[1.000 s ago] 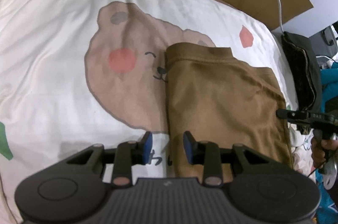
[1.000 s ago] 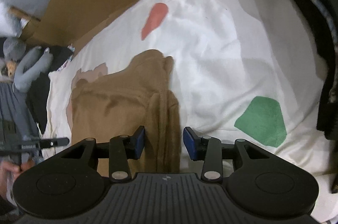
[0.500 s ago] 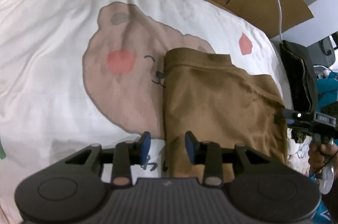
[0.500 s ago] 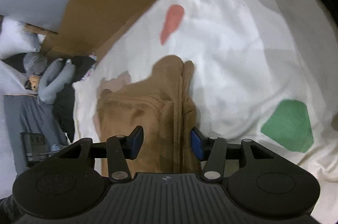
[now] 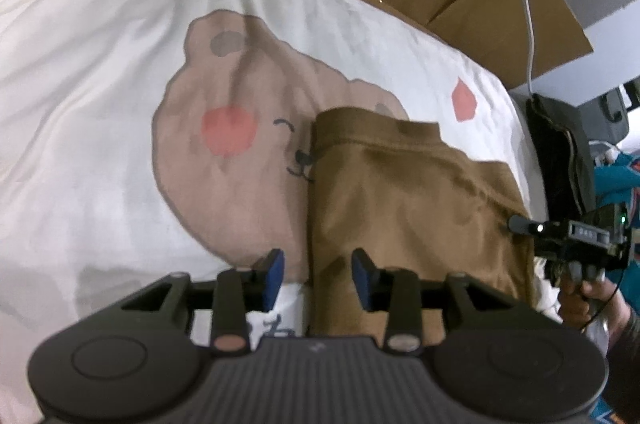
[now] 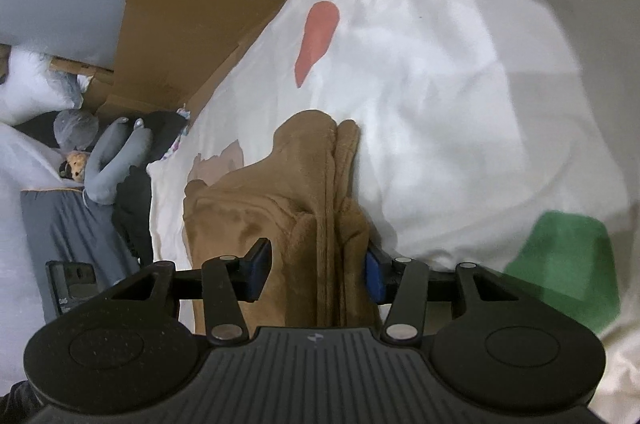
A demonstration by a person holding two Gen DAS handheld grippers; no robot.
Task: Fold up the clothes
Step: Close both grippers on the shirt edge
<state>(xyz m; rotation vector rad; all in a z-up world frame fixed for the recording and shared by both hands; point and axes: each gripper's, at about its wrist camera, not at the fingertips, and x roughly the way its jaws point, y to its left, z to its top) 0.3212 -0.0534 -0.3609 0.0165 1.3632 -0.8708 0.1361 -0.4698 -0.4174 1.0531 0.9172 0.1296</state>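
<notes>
From the left wrist view, the brown soft cotton garment, folded into a long rectangle, lies flat on the white bed sheet with a printed bear face. The left claw is opening; its blue pads stand apart above the near left edge of the garment and press on nothing. At the far right, the right claw reaches toward the garment's right side.

From the right wrist view, the same garment shows thick stacked layers along its right edge. The right claw is closing with this edge between its pads, but one pad is clearly free. The cloth looks light, limp and easy to slip, so I think both near corners should be pinched through all layers.
</notes>
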